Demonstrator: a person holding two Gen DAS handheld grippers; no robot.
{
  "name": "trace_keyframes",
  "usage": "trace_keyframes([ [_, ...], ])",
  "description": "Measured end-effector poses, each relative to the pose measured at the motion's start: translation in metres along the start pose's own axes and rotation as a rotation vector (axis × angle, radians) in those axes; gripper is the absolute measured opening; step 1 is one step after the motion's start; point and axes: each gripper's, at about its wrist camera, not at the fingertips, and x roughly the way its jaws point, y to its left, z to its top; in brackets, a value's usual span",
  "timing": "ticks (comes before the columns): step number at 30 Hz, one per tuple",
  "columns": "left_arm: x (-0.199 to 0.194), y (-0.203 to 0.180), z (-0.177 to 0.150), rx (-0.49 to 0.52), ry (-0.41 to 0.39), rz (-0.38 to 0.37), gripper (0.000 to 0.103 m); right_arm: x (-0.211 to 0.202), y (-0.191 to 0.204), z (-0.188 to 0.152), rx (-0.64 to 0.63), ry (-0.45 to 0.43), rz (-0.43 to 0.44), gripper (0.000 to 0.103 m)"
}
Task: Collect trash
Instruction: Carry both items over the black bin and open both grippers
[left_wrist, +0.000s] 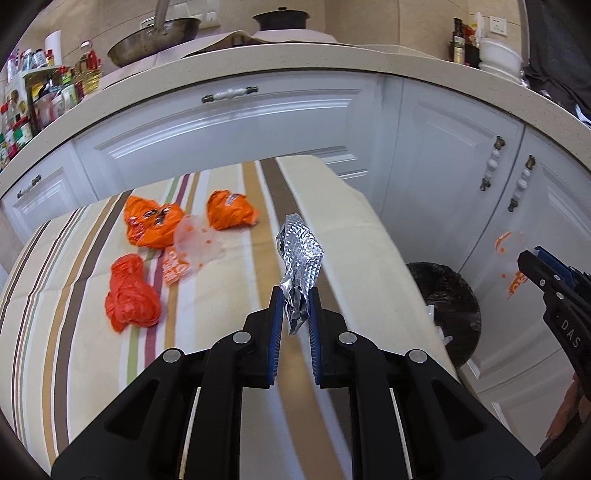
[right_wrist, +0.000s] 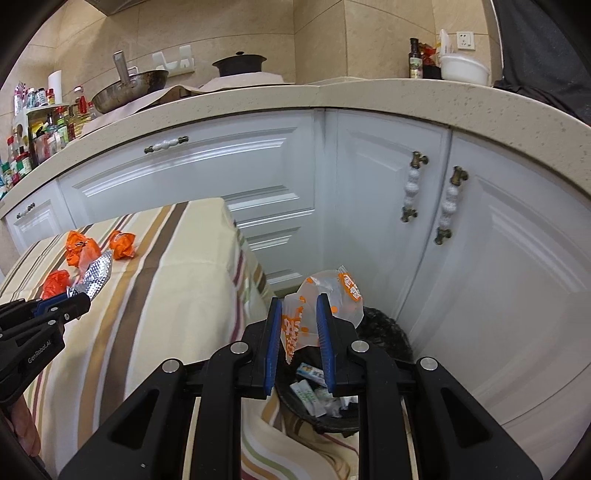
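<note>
Over the table, left gripper (left_wrist: 295, 295) jaws clamp foil wrapper (left_wrist: 300, 258); right gripper (right_wrist: 298, 306) jaws pinch clear wrapper (right_wrist: 325, 295).

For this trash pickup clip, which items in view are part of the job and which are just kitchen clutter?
Job:
- foil wrapper in left tongs
- clear orange-printed wrapper in right tongs
- orange wrappers on the table
- bin

Clutter:
- wok
- black pot
- condiment bottles
- white bowls

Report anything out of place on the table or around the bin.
Crumpled orange wrappers and a clear printed wrapper lie scattered on the striped tablecloth: trash not yet collected. Otherwise nothing spilled or damaged; the bin stands upright.
</note>
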Motion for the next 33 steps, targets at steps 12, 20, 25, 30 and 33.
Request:
trace_keyframes([
  [12,0.008,-0.076,0.016,0.157,-0.056,-0.075,0.013,0.003,-0.037,0.0,0.037,-0.011,-0.081,0.02],
  [20,0.034,-0.121,0.023,0.208,-0.013,-0.11,0.013,0.015,-0.06,-0.003,0.061,0.0,-0.111,0.02],
  [25,0.052,-0.137,0.027,0.21,0.027,-0.117,0.013,0.026,-0.073,-0.004,0.076,0.011,-0.121,0.02],
  [30,0.065,-0.15,0.029,0.211,0.051,-0.129,0.013,0.037,-0.083,-0.006,0.09,0.021,-0.127,0.02],
  [33,0.069,-0.158,0.031,0.215,0.046,-0.124,0.013,0.044,-0.088,-0.006,0.101,0.025,-0.126,0.02],
])
